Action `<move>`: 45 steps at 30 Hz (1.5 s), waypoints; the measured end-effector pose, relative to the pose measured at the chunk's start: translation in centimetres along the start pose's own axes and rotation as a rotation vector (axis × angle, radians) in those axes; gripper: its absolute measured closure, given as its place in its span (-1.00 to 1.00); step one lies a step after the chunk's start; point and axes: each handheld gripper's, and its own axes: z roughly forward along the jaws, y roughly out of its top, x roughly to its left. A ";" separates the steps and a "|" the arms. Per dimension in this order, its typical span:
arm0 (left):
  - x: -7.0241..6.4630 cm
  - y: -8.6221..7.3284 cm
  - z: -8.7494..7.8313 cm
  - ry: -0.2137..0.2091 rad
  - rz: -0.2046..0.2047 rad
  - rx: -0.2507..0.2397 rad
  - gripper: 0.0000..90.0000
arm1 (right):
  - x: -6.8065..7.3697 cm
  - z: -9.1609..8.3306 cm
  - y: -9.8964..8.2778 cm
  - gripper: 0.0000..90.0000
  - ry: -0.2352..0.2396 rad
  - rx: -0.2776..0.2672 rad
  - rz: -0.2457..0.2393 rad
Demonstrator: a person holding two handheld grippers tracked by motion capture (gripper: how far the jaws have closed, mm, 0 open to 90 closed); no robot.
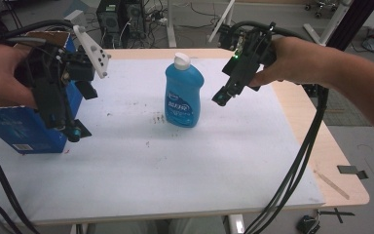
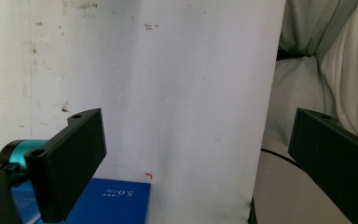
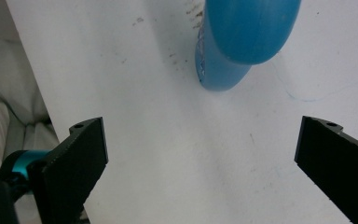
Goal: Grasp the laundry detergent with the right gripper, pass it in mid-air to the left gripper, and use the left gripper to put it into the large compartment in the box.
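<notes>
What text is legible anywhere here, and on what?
"5.0" plus a few more characters, seen upside down in the left gripper view: white print on the blue box; the rest is too blurred to read.
Blue bottle: white-and-red label on its front, too small and blurred to read.
Blue box in the high view: a barcode patch near its bottom edge, digits unreadable.

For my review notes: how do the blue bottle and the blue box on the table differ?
The blue bottle stands upright mid-table with rounded sides and a white cap; the blue box is flat-sided, at the left edge. The bottle stands free near the right gripper; the box lies partly behind the left gripper. Both are blue and ungripped.
</notes>
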 end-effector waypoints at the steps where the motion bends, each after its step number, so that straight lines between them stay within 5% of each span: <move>1: 0.0 0.0 0.0 0.000 0.000 0.000 -0.91 | -0.2 0.1 -0.1 -0.96 -0.001 -0.011 0.005; 23: 1.5 -0.1 0.6 0.000 0.011 -0.005 -0.91 | -2.2 4.0 -2.5 -0.96 0.022 -0.209 0.079; 45: 2.2 -0.3 0.9 -0.015 0.015 0.013 -0.91 | -3.4 7.1 -3.3 -0.96 0.056 -0.323 0.103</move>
